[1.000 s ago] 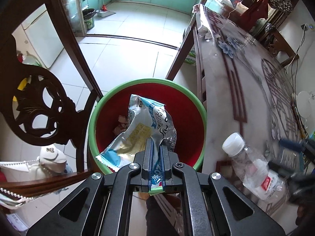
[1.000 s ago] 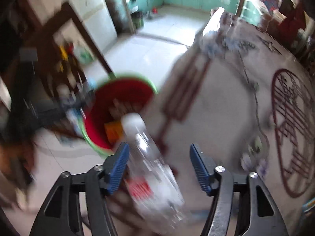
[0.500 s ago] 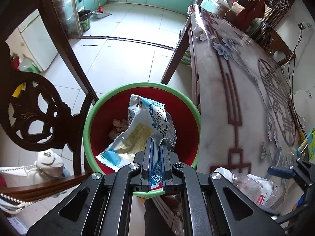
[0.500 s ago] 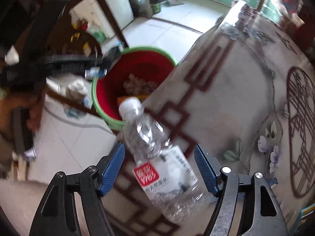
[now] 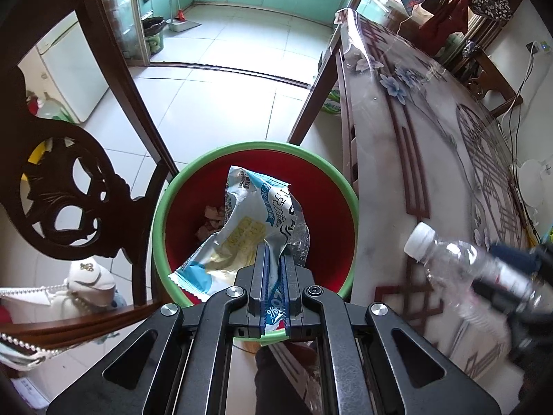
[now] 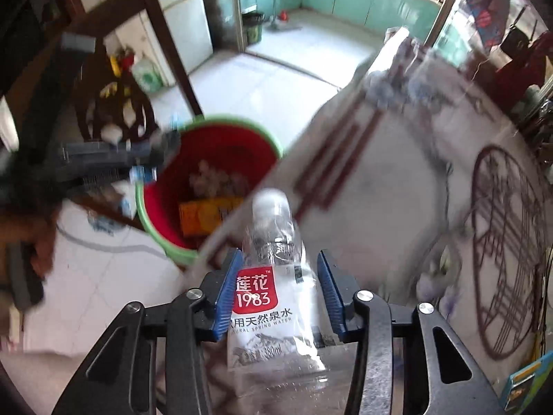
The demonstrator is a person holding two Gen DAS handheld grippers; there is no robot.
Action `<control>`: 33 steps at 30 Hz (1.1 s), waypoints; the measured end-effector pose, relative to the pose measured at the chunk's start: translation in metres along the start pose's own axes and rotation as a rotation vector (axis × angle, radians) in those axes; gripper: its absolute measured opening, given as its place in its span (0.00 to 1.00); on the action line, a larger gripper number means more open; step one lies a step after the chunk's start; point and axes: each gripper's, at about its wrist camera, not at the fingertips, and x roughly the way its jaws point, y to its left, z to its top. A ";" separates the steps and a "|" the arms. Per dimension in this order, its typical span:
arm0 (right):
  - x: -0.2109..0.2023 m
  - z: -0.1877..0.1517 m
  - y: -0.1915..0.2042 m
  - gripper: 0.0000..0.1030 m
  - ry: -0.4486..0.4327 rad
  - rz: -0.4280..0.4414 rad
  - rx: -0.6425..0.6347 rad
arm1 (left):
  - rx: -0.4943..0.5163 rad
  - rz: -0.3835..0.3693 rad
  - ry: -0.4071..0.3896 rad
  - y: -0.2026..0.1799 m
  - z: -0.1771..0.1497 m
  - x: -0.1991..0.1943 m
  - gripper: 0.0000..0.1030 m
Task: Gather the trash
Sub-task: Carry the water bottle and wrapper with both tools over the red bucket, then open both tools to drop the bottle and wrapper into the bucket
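Left gripper (image 5: 273, 290): jaws pressed shut on the lower end of a crumpled blue-and-white snack wrapper (image 5: 252, 231), held over the bin's mouth
Right gripper (image 6: 276, 297): blue pads against both sides of a clear water bottle (image 6: 276, 297) at its red-and-white label, white cap pointing away toward the bin; the bottle is held above the table's near edge
Bin (image 5: 166, 204): red inside with a green rim, standing on the floor just beside the table's edge; scraps and an orange packet (image 6: 207, 214) lie at its bottom
Table (image 5: 432, 145): pale top with dark red fretwork and blue flowers, right of the bin
Chair (image 5: 69, 180): dark carved wooden back, left of the bin
Far: white tiled floor, teal cabinets
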 end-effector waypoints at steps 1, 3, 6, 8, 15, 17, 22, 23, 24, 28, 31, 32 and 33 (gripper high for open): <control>-0.003 0.008 0.002 0.23 -0.017 0.010 0.009 | -0.001 0.001 -0.001 0.001 0.000 0.000 0.05; -0.005 0.023 0.005 0.20 -0.050 0.029 0.021 | -0.002 0.002 -0.001 0.001 -0.001 0.000 0.05; -0.001 0.041 0.014 0.12 -0.075 0.048 0.018 | -0.009 0.000 0.002 0.003 -0.001 0.000 0.06; 0.001 0.050 0.020 0.11 -0.081 0.074 0.018 | -0.020 0.000 0.003 0.005 -0.001 0.001 0.05; 0.005 0.045 0.021 0.30 -0.031 0.159 0.003 | -0.031 -0.007 0.006 0.009 -0.005 -0.001 0.06; 0.008 0.028 0.023 0.54 0.032 0.178 -0.026 | -0.021 -0.002 0.017 0.009 -0.008 0.002 0.06; 0.025 -0.017 0.048 0.63 0.106 0.085 -0.159 | -0.056 -0.010 0.052 0.017 -0.009 0.015 0.06; 0.029 -0.019 0.045 0.63 0.121 0.099 -0.117 | -0.058 -0.011 0.051 0.018 -0.008 0.015 0.09; 0.033 -0.019 0.040 0.63 0.134 0.121 -0.071 | -0.059 -0.014 0.051 0.019 -0.005 0.015 0.14; 0.031 -0.008 0.036 0.63 0.105 0.109 -0.013 | -0.053 -0.012 0.014 0.017 0.003 0.010 0.73; 0.027 0.001 0.038 0.63 0.071 0.069 -0.037 | -0.061 -0.031 0.002 0.015 0.006 0.008 0.78; 0.025 0.004 0.039 0.63 0.062 0.068 -0.040 | -0.062 -0.033 0.004 0.015 0.006 0.008 0.78; 0.023 0.007 0.040 0.63 0.057 0.067 -0.042 | -0.061 -0.032 0.004 0.015 0.006 0.008 0.78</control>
